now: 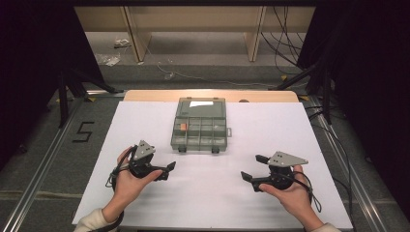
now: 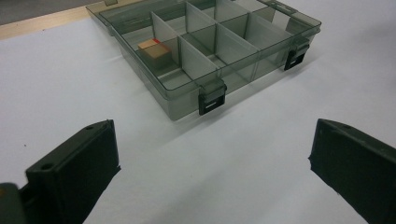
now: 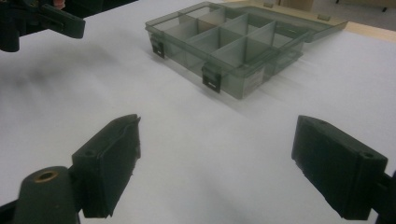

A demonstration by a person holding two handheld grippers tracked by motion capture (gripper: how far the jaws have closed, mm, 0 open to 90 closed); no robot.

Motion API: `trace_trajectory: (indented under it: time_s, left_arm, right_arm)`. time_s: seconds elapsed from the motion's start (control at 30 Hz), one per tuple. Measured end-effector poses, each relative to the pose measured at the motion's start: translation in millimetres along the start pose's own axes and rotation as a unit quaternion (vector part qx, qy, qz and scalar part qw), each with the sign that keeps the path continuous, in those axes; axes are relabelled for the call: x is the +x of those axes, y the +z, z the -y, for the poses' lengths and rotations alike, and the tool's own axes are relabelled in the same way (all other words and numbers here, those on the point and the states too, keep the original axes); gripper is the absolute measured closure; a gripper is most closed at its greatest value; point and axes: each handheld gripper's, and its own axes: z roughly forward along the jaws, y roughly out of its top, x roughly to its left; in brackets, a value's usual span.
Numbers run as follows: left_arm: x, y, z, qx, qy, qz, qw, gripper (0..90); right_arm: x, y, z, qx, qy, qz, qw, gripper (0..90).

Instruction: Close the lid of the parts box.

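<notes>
**Two spread claws wait short of the open box**

Hands at the near edge each hold a claw: the left claw [image 1: 167, 170] and the right claw [image 1: 251, 167] both hover low over the worktop [image 1: 290, 125], jaws spread wide and pinching nothing. Its white sheet runs bare between them.

Beyond them, at the middle of the sheet toward its far side, sits the box [image 1: 198, 129], a smoky clear organiser divided into compartments. Its lid [image 1: 201, 105] lies folded open and flat behind it. Both claws are well apart from it and point roughly toward its near wall.

Two black latches [image 2: 211, 99] hang on that near wall, one toward each corner.

Smallest is the block [image 2: 156, 51], a tan cube with a red top edge, resting in a compartment on the box's left side, in the row nearest the lid.

My judgement of the risks: the box looks light and stands on smooth paper, so a one-sided push on lid or wall would likely skid or swing it. The dividers are close-set, so a wide-spread claw reaching for the block may catch on them or knock the block askew. A latch could also snag a jaw coming in low.
</notes>
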Motion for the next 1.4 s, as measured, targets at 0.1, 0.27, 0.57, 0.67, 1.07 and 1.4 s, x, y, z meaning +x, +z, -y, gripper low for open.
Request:
trace_trajectory:
  time_s: [0.1, 0.27, 0.57, 0.67, 1.07, 1.4]
  left_arm:
    - [-0.3, 0.2, -0.1, 0.001, 0.001, 0.001, 1.0, 0.7]
    - [0.2, 0.4, -0.1, 0.0, 0.0, 0.0, 1.0, 0.8]
    - [8.4, 1.5, -9.1, -0.009, -0.018, -0.003, 0.9998, 5.1]
    - [15.9, 6.4, -15.7, -0.008, -0.037, -0.003, 0.9993, 7.6]
    - [63.0, 53.6, -73.0, 0.008, -0.086, -0.037, 0.9956, 15.7]
    - [98.8, 113.9, -115.2, 0.05, -0.118, -0.074, 0.989, 23.9]
  right_arm:
    - [-2.2, -3.8, 1.9, -0.001, 0.002, 0.002, 1.0, 16.5]
    - [-4.8, -5.9, 4.1, 0.001, 0.004, 0.007, 1.0, 16.6]
    - [-4.1, -6.0, 4.8, 0.001, 0.007, 0.007, 1.0, 16.6]
    - [-4.6, -5.5, 4.8, 0.002, 0.007, 0.009, 0.9999, 16.6]
    - [-7.9, -7.8, 5.1, 0.0, 0.014, 0.016, 0.9998, 16.5]
    - [-8.7, -9.4, 5.8, -0.002, 0.016, 0.018, 0.9997, 16.5]
